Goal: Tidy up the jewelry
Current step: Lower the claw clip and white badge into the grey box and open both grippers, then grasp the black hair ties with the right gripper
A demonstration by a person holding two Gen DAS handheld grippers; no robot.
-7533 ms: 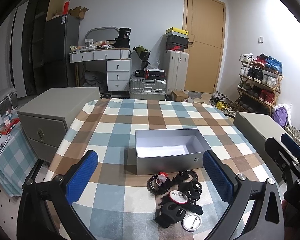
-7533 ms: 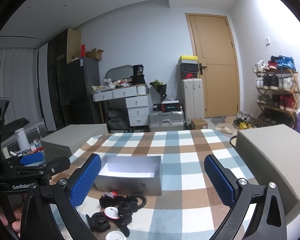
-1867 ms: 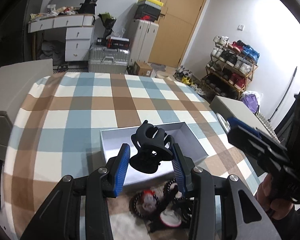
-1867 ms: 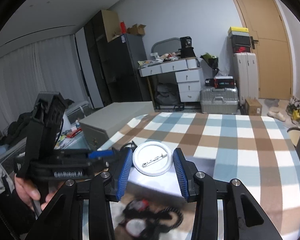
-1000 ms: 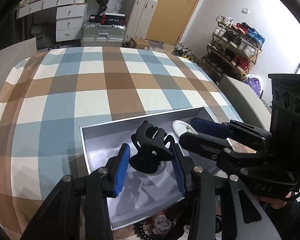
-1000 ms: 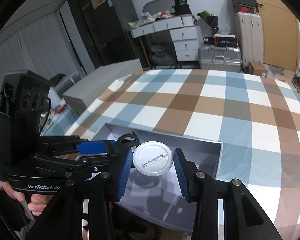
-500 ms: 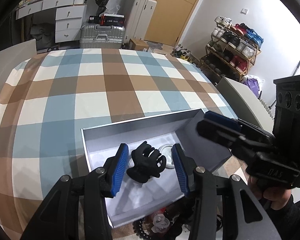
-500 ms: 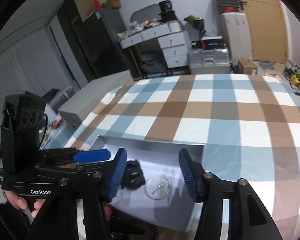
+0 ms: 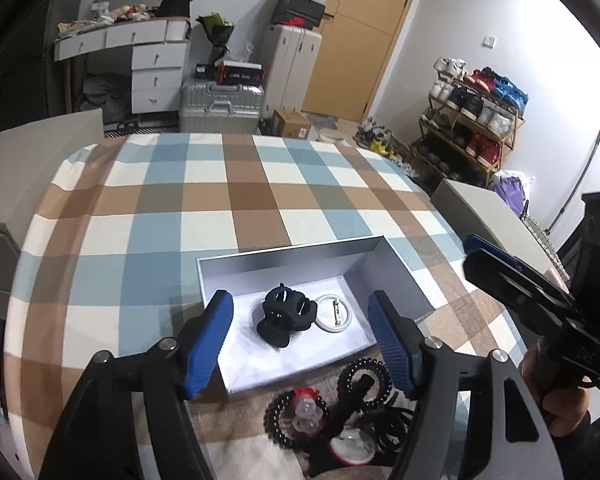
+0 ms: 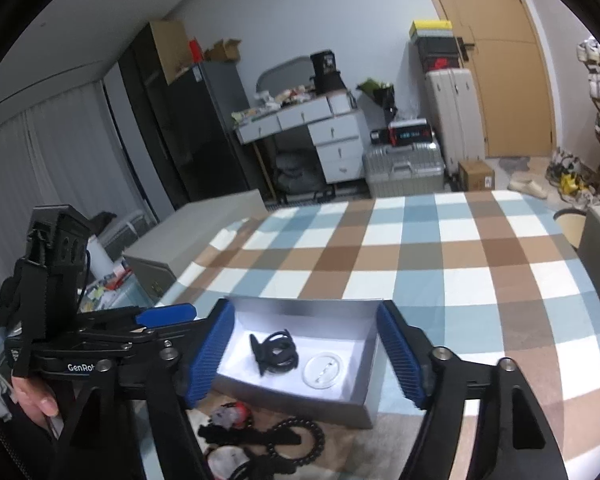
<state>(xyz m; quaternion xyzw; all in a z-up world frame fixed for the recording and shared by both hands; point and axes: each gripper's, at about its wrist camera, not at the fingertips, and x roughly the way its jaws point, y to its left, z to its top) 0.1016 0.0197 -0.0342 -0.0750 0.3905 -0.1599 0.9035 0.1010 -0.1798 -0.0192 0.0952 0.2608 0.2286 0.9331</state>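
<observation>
Jewelry pile (image 9: 342,412) is sitting on the checked counter (image 9: 204,200) just in front of the silver box (image 9: 292,254): black bead bracelets, a red-and-clear piece, a round badge with a red rim, partly hidden behind the tongs' frames.

Two pieces are lying inside the box on its white floor: black claw clip (image 9: 286,314) on the left, white round badge (image 9: 334,314) touching or just beside it on the right, pin side up. Same pair showing in the right wrist view: clip (image 10: 276,354), badge (image 10: 323,366), box (image 10: 300,306).

Left tongs (image 9: 304,338) are standing open over the box, jaws just been opening, nothing between the blue pads; clip is lying free below them. Right tongs (image 10: 306,354) are also open and wide, jaws just been opening, nothing gripped; badge is resting free on the box floor.

Each view is catching the other tongs off to the side, with a hand (image 10: 32,398) wrapped around the handle.
</observation>
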